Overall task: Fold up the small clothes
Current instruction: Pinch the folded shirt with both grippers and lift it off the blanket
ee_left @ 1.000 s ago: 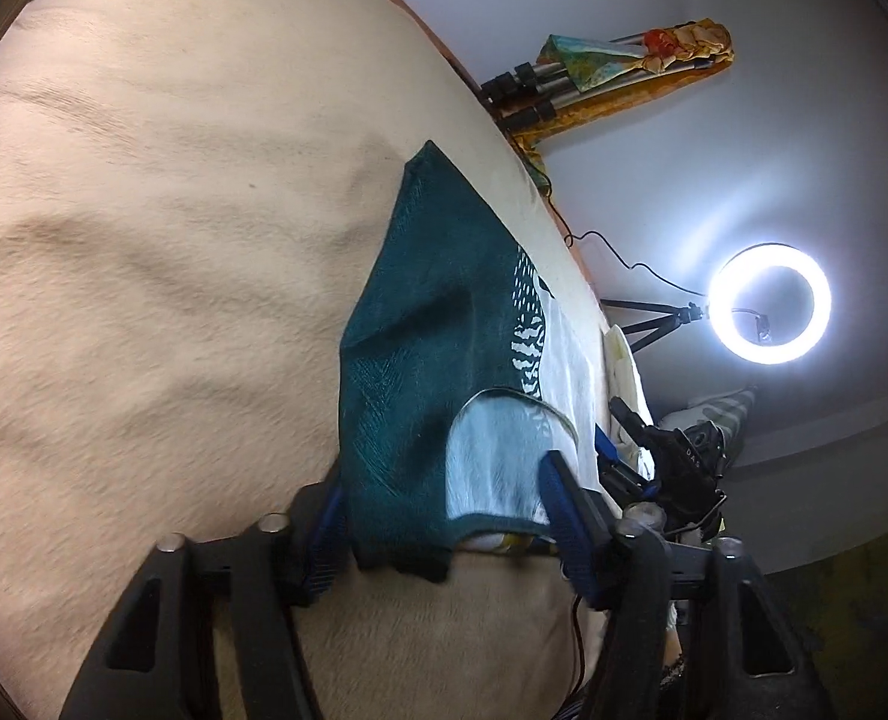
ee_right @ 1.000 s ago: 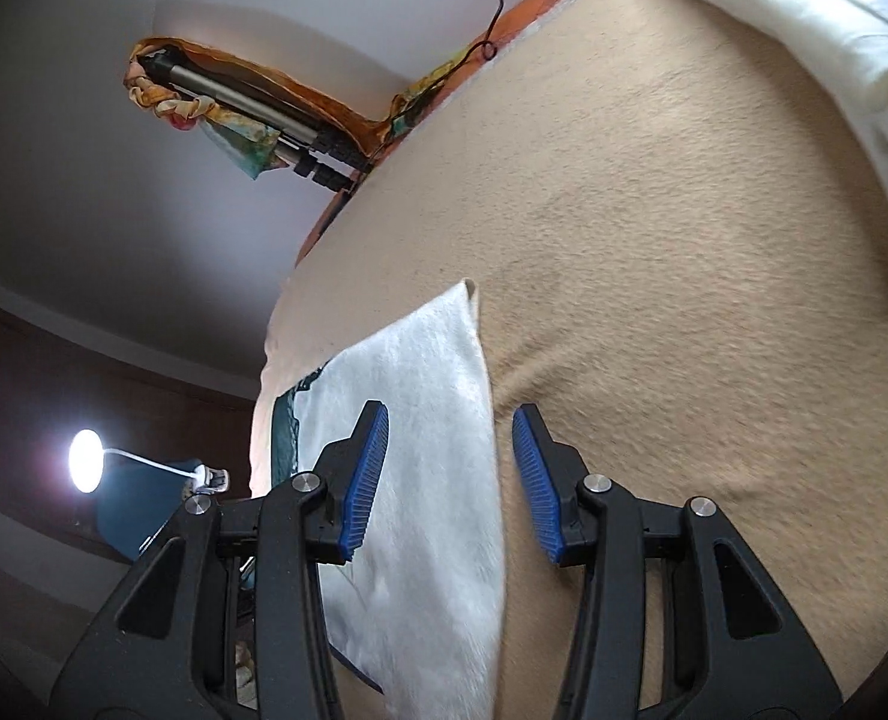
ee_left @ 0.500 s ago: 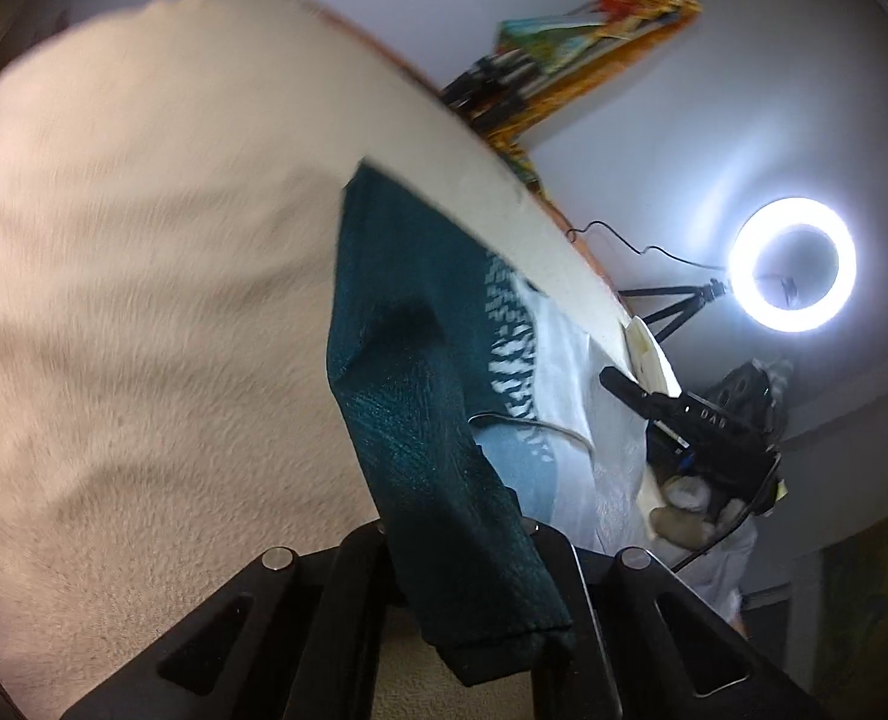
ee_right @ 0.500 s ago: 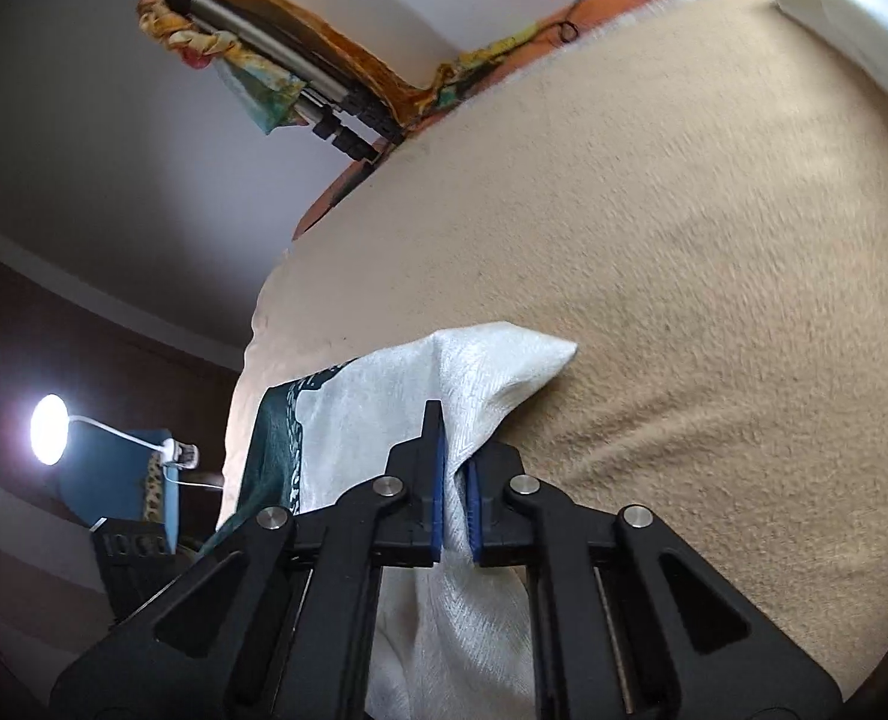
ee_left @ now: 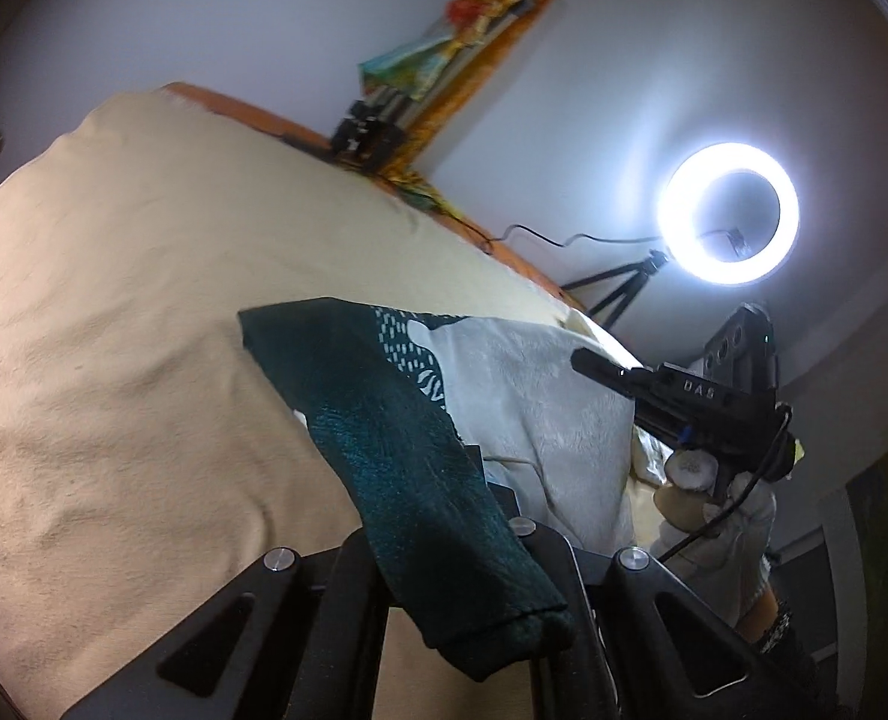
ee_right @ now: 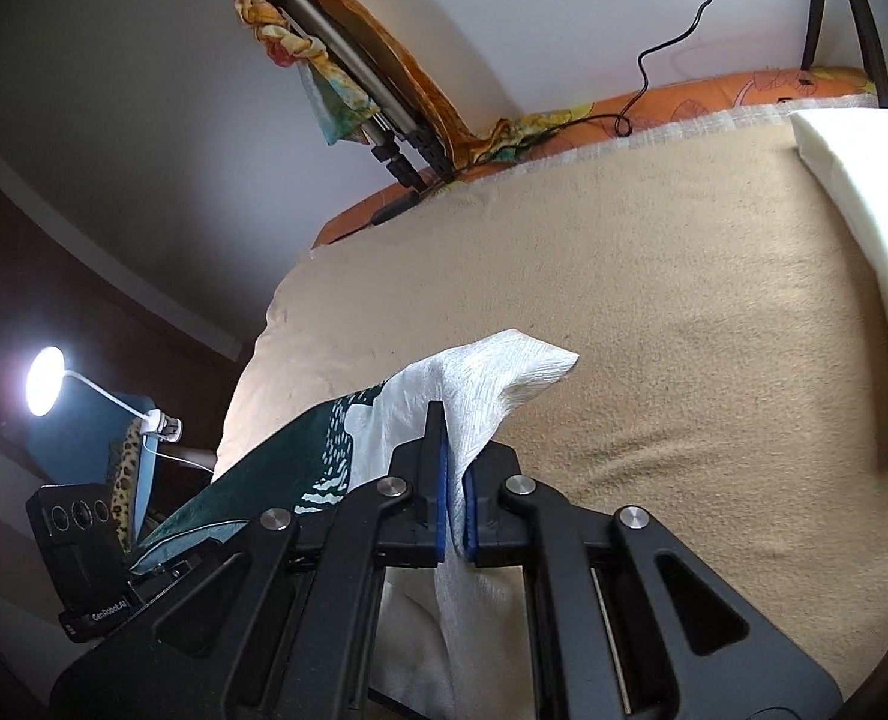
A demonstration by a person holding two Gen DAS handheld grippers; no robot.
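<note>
The garment [ee_left: 540,408], a small piece in dark green and white, is lifted off the tan blanket [ee_left: 144,300] that covers the bed, stretched between the two tools. In the left wrist view the left tool [ee_left: 492,516] is clenched on the green end: the fabric passes between its fingers and a hemmed flap hangs over them toward 6 o'clock. From there the cloth runs up toward 12 o'clock, green on the 9 o'clock side and white toward 3 o'clock. At 3 o'clock in that view the other handheld rig, black, with a gloved hand [ee_left: 714,504] under it, sits at the white end. A lit ring light [ee_left: 729,213] on a tripod glows at 2 o'clock, well apart from the bed.

In the right wrist view the right tool [ee_right: 453,480] is clamped on the white end of the garment [ee_right: 480,378]; its blue pads [ee_right: 441,492] squeeze a fold, and a white corner pokes out ahead toward 1 o'clock, above the blanket [ee_right: 654,330]. The green part trails toward 8 o'clock. A folded white cloth [ee_right: 864,228] lies on the blanket at 3 o'clock. A small lamp [ee_right: 45,381] shines at 9 o'clock, off the bed.
</note>
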